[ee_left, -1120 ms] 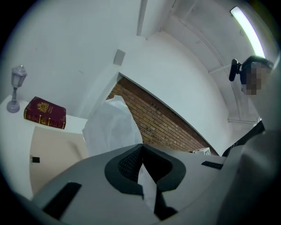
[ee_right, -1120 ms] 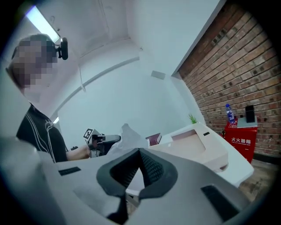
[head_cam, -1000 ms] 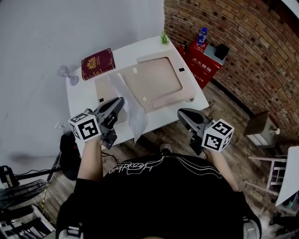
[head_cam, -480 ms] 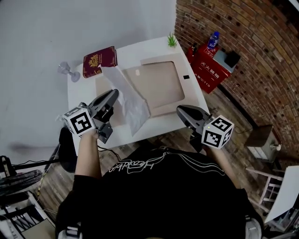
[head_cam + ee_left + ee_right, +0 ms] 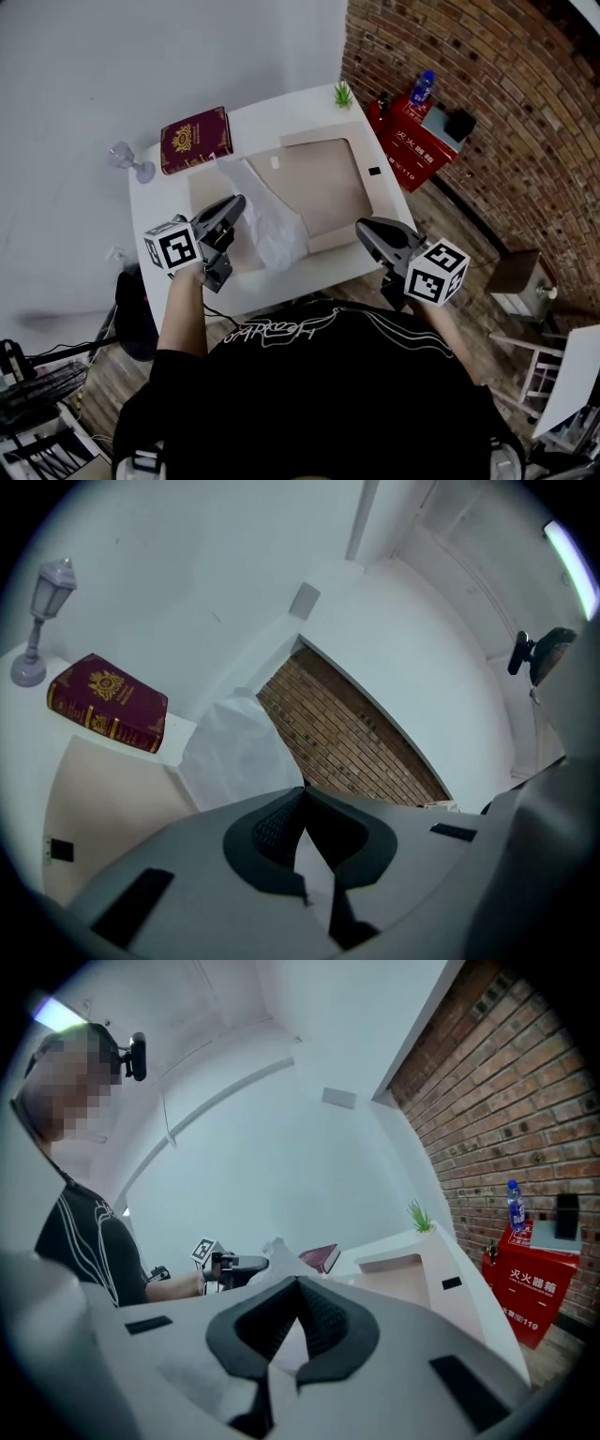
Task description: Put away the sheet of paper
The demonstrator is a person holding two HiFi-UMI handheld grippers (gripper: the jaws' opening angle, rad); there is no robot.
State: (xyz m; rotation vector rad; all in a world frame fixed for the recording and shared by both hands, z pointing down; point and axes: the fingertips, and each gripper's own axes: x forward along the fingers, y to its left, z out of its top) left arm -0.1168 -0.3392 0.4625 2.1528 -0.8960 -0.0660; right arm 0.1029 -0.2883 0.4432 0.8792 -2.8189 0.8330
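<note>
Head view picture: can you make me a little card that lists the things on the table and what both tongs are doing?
table: white rectangular table
mat: flat beige mat, covers most of the top
paper: thin white crumpled sheet of paper, raised over the mat's left part
book: dark red hardcover book with a gold emblem, far left corner
plant: small green plant, far right corner
left tongs: shut on the sheet's edge
right tongs: shut, empty, by the table's near edge

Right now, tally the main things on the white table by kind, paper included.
Book: 1
Sheet of paper: 1
Beige mat: 1
Potted plant: 1
Lamp ornament: 1
Total: 5
</note>
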